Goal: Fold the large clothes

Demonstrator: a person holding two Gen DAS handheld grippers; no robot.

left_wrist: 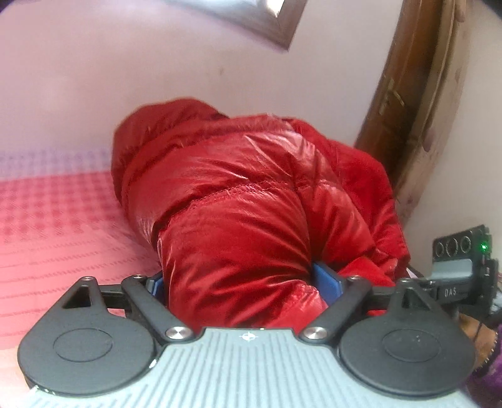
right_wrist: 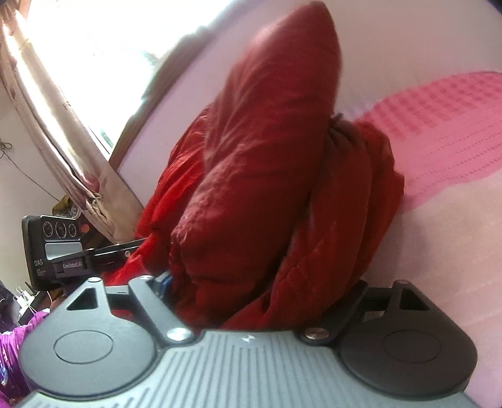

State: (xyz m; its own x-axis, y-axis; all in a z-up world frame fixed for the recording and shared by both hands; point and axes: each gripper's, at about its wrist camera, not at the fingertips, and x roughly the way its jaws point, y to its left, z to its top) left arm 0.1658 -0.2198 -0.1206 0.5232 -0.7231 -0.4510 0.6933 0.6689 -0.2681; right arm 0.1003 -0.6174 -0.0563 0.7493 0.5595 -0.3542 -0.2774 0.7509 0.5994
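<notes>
A shiny red puffer jacket (left_wrist: 238, 194) lies bunched in a thick roll on a pink checked bedspread (left_wrist: 56, 219). My left gripper (left_wrist: 241, 282) is shut on the near end of this roll. Its blue pads (left_wrist: 326, 279) press the padded fabric from both sides. In the right wrist view the same jacket (right_wrist: 266, 175) rears up in a tall fold. My right gripper (right_wrist: 260, 285) is shut on its lower bulk. One blue pad (right_wrist: 166, 282) shows at the left, and the other finger is buried under cloth. Each view catches the other gripper's body at its edge.
A pale pink wall rises right behind the jacket. A brown wooden door frame (left_wrist: 404, 125) stands at the right, and a silver picture frame (left_wrist: 251, 22) hangs above. A beige curtain (right_wrist: 62, 141) hangs by a bright window. Purple cloth (right_wrist: 12, 345) lies low at the left.
</notes>
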